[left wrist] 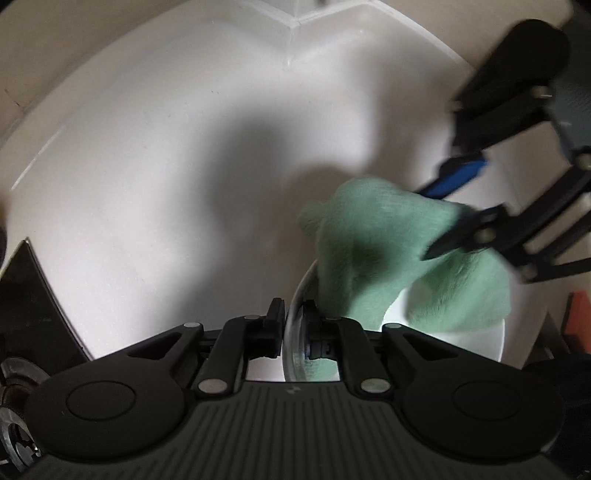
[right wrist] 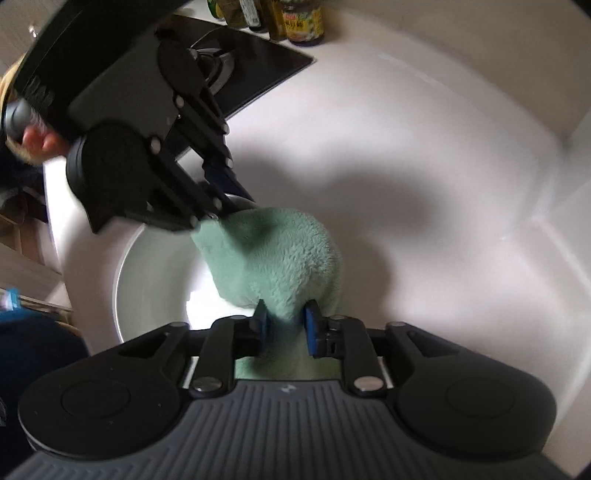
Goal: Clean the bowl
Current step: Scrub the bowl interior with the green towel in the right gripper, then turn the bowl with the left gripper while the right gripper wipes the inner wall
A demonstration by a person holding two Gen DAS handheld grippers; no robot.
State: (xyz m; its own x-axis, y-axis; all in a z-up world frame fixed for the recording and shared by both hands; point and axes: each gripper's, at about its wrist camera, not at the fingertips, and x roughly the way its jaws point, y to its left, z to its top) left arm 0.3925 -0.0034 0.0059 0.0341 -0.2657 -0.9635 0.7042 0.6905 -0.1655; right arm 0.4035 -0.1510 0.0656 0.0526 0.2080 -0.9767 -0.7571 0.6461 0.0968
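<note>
A white bowl (right wrist: 155, 280) stands on the white counter (right wrist: 424, 155). A fluffy green cloth (right wrist: 280, 258) lies bunched over its far side. My right gripper (right wrist: 286, 325) has its blue pads (right wrist: 309, 328) on either side of a narrowed neck of the cloth, which fills the gap. From the left wrist view this gripper (left wrist: 428, 223) comes in from the right with the cloth (left wrist: 369, 251) between its fingers. My left gripper (left wrist: 291, 325) has the bowl's rim (left wrist: 295, 295) between its pads, with no gap showing. In the right wrist view its tips (right wrist: 218, 210) meet the bowl's far edge.
A black glass hob (right wrist: 258, 62) with a burner (right wrist: 214, 62) lies beyond the bowl, and its corner (left wrist: 22, 295) shows at the left. Several bottles (right wrist: 295, 22) stand behind it. The tiled wall corner (left wrist: 291, 37) closes the counter. A person's hand (right wrist: 37, 140) holds the left gripper.
</note>
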